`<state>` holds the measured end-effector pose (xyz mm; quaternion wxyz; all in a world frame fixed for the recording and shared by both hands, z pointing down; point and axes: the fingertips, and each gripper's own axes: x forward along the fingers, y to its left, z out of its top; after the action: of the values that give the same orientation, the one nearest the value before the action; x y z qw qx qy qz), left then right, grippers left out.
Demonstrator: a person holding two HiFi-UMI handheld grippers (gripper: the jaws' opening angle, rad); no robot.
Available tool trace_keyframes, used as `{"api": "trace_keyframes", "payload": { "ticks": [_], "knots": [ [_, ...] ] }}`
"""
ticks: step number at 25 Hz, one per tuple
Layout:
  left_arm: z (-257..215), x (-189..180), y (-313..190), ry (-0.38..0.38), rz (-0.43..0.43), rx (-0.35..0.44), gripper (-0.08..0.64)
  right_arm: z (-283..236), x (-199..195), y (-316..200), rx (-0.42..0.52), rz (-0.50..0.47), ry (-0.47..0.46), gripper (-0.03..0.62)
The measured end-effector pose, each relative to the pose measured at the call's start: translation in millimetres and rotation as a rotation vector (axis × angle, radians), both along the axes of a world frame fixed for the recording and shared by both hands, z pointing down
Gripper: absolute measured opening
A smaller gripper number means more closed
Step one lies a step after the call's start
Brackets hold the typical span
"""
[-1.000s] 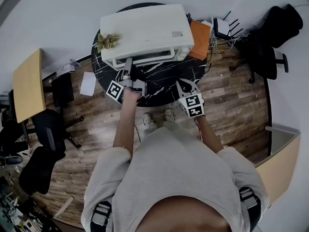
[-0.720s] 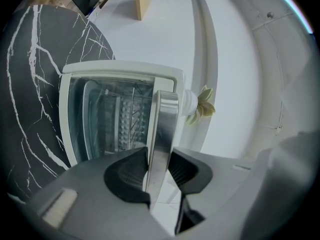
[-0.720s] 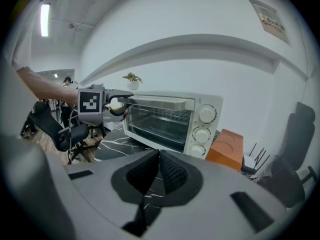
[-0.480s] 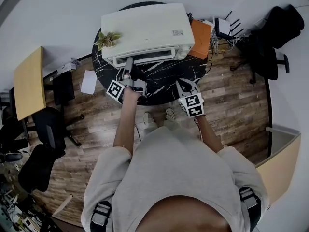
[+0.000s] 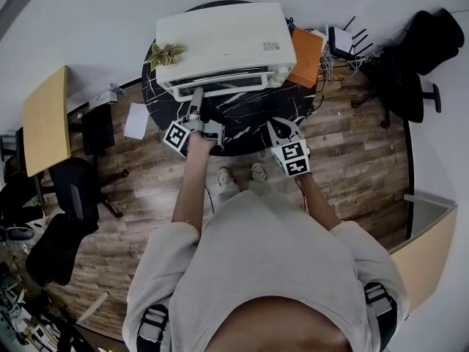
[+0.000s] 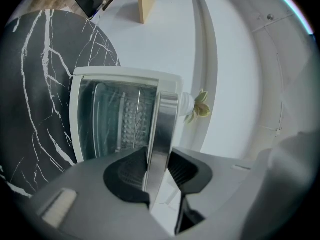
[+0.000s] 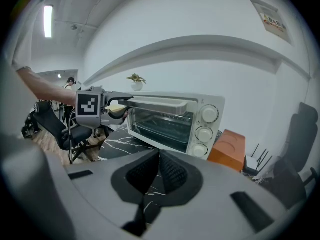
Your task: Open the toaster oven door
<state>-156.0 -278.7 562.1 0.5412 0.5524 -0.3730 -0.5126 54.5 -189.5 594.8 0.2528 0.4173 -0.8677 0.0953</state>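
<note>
I am clamping my left gripper on the handle at frame centre, right gripper idling with jaws together; an off-axis pull risks the grip slipping off.

Grey two-jaw left gripper, dark ribbed pads pressed on either side of brushed-silver metal bar handle. White-framed glass toaster oven door, wire rack behind the pane. Black white-veined marble table beneath. Small pale-leaved potted plant beyond the handle.
</note>
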Motion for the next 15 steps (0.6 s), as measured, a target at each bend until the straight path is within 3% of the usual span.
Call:
{"api": "trace_keyframes", "payload": {
  "ticks": [15],
  "knots": [
    [9, 2, 18, -0.008, -0.019, -0.015, 0.120, -1, 2, 10, 0.008, -0.018, -0.006, 0.014]
  ]
}}
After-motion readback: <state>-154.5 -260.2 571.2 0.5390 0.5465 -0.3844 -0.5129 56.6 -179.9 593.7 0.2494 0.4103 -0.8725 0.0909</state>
